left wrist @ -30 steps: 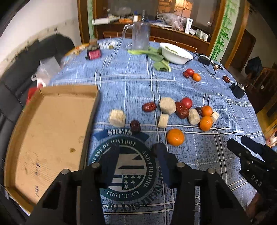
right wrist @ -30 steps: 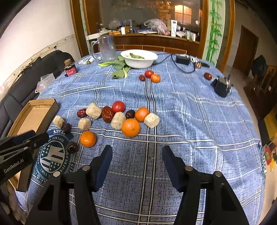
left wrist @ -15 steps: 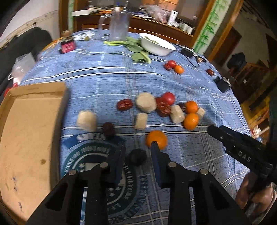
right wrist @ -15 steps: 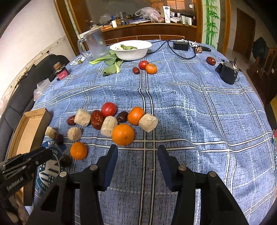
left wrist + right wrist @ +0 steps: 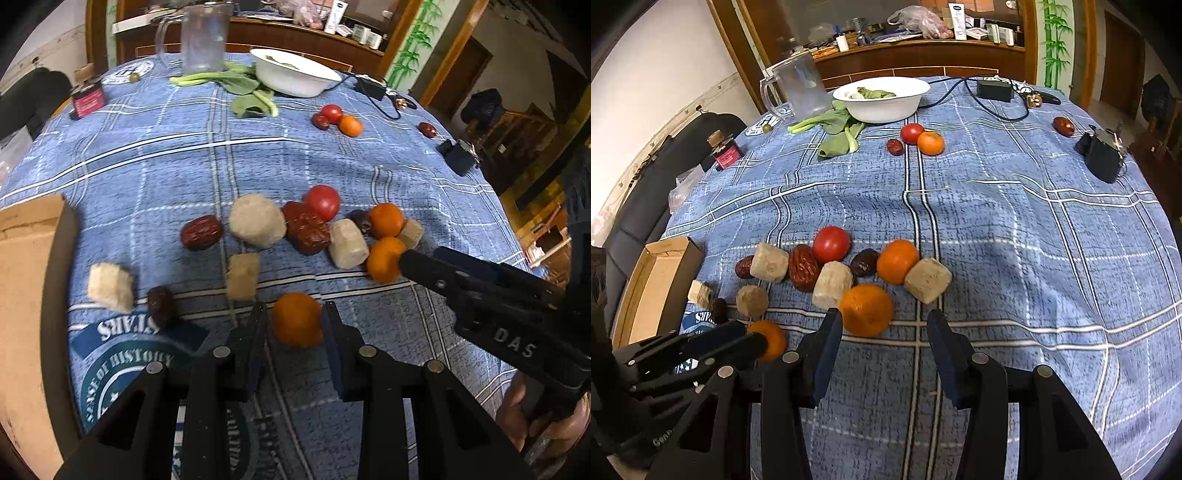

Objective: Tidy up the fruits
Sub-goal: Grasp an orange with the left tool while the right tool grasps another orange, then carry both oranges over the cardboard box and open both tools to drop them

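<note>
The left hand-held gripper (image 5: 294, 317) reaches low over the tabletop (image 5: 184, 155), its jaws straddling an orange (image 5: 297, 319) with slim gaps either side, not visibly clamped. The right hand-held gripper (image 5: 884, 326) hovers with jaws spread wide, a second orange (image 5: 866, 309) just ahead between its tips. A blue plaid cloth (image 5: 1015, 221) covers the tabletop; a cardboard box (image 5: 26, 295) sits at the left edge. Behind stand a white bowl (image 5: 882, 98) and jug (image 5: 798, 86). The box is cut off by the frame.
</note>
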{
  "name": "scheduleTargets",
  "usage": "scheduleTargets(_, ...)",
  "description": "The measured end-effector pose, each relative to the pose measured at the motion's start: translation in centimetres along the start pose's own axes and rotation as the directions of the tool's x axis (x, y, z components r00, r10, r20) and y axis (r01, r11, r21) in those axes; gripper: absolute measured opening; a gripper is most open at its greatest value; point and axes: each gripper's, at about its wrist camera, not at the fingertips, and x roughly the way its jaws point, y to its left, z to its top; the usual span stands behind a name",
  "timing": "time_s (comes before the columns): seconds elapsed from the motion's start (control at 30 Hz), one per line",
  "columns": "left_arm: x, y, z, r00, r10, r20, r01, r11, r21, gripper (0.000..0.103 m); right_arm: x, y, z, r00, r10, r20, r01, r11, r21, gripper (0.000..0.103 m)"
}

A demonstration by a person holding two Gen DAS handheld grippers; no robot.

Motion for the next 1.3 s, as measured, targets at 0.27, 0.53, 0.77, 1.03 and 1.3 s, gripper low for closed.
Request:
scheduleTargets(0.27, 1.4, -1.1, 0.4, 1.000, -0.025, -0.018, 0.026, 0.999, 0.038, 0.029, 1.6, 0.3, 0.7, 1.000, 0.004, -0.019, -0.005, 1.000, -0.018, 0.051)
scheduleTargets(0.53, 1.6, -1.5, 0.2, 1.000, -0.024, -0.019, 0.024, 0.999, 0.032, 0.028, 2.5, 0.5, 0.7, 0.995, 0.085, -0.051, -0.085, 0.996, 0.008, 0.036)
scheduleTargets(0.77, -2.0, -0.5, -0.6, 0.999, -0.039, 0.036, 0.040, 0.998, -0.038, 0.027, -0.2, 1.0, 0.1, 0.993, 0.117, -0.025, -0.117, 0.993, 0.007, 0.036)
scheduleTargets(1.03, -8.8, 3.7, -1.0, 0.991, 0.035, 0.127, -0.021, 0.994, -0.111, 0.028, -3.2, 5.9, 1.0, 0.974, 0.227, -0.013, -0.228, 0.971, -0.074, 0.036)
scheduleTargets(1.3, -14.0, 14.8, 0.0, 0.956, 0.242, 0.169, -0.202, 0.954, -0.222, 0.028, -2.8, 17.2, 3.8, 0.928, 0.366, -0.065, -0.372, 0.907, -0.197, 0.037)
